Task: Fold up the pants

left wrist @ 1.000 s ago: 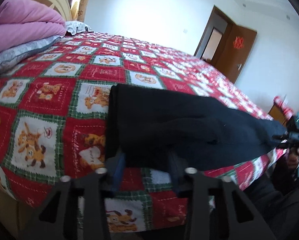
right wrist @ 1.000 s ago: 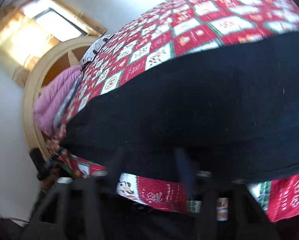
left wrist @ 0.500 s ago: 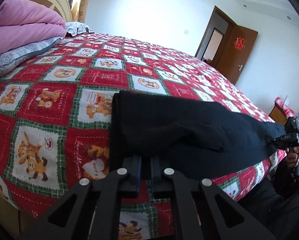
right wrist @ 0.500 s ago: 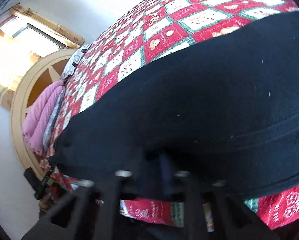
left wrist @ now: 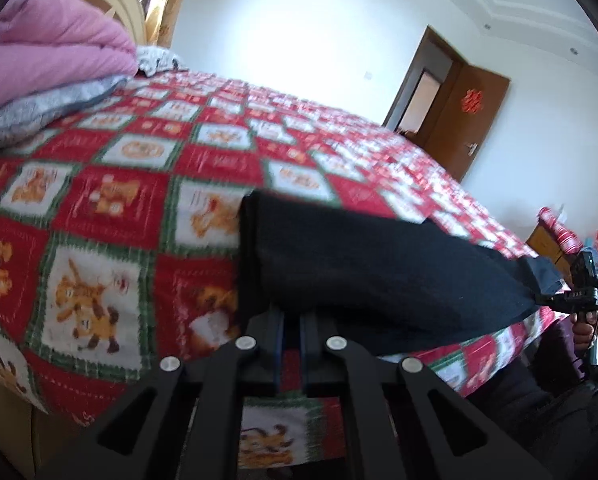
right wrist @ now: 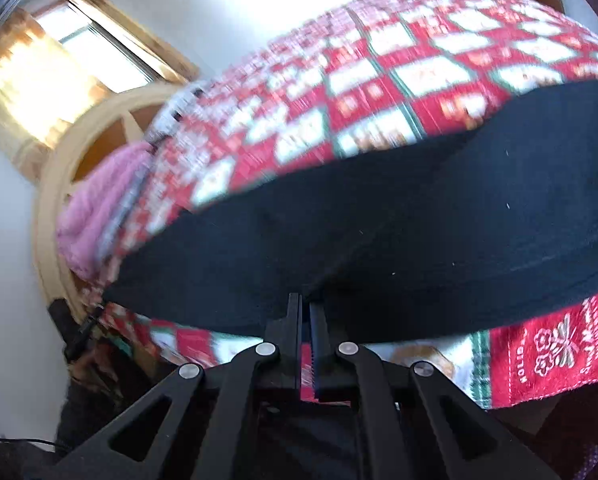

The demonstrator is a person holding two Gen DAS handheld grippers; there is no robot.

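Red patchwork bedspread (left wrist: 111, 200), pink quilt (left wrist: 47, 52), wooden headboard (right wrist: 55, 184), brown door (left wrist: 475, 120), perhaps ajar

Premises: a domestic bedroom. A large bed (left wrist: 99, 184) carries a red, green and white patchwork cover, with a folded pink quilt (left wrist: 47, 56) at its curved wooden headboard (right wrist: 55, 184). Curtained window (right wrist: 79, 52), white walls, brown wooden door (left wrist: 471, 120) bearing a red ornament.

Bedspread (right wrist: 547, 354) red square at the bed's near edge reads "HOLID…", rest cut off. Door (left wrist: 473, 114) carries a red double-happiness sign (left wrist: 471, 100). Nothing else legible.
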